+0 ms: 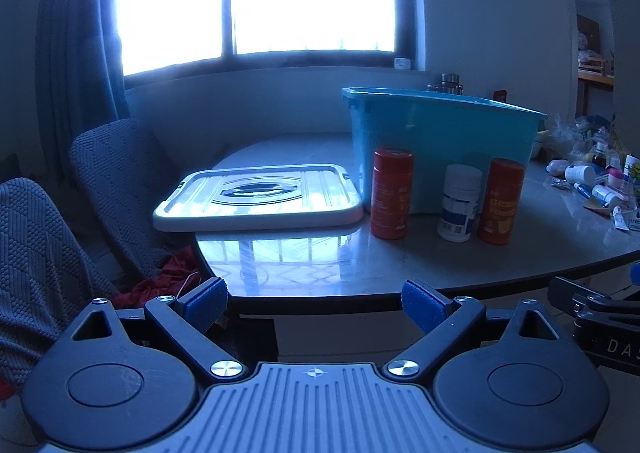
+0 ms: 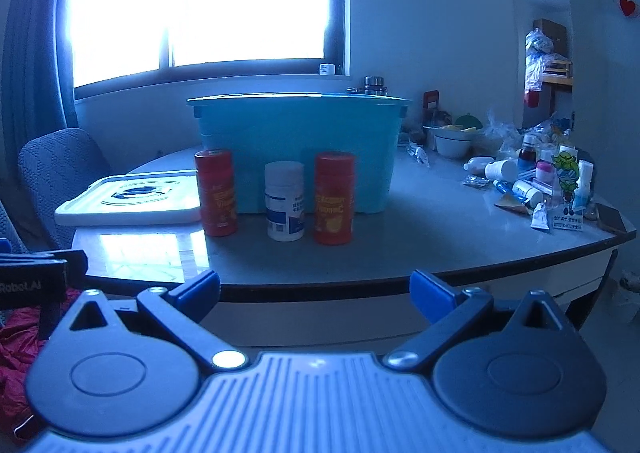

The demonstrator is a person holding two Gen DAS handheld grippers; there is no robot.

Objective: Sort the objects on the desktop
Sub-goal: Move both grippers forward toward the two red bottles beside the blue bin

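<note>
Three bottles stand in a row on the table before a turquoise bin (image 1: 444, 141) (image 2: 296, 141): a red bottle (image 1: 390, 193) (image 2: 216, 193), a white bottle (image 1: 460, 203) (image 2: 285, 206), and a second red bottle (image 1: 500, 201) (image 2: 334, 198). The bin's white lid (image 1: 256, 197) (image 2: 132, 199) lies flat to their left. My left gripper (image 1: 314, 303) is open and empty, held short of the table's front edge. My right gripper (image 2: 316, 293) is also open and empty, off the table edge and facing the bottles.
A heap of small bottles, tubes and packets (image 2: 536, 181) (image 1: 600, 181) covers the right side of the table, with a white bowl (image 2: 452, 141) behind it. Grey-covered chairs (image 1: 116, 181) stand left of the table. Red cloth (image 1: 168, 277) lies below.
</note>
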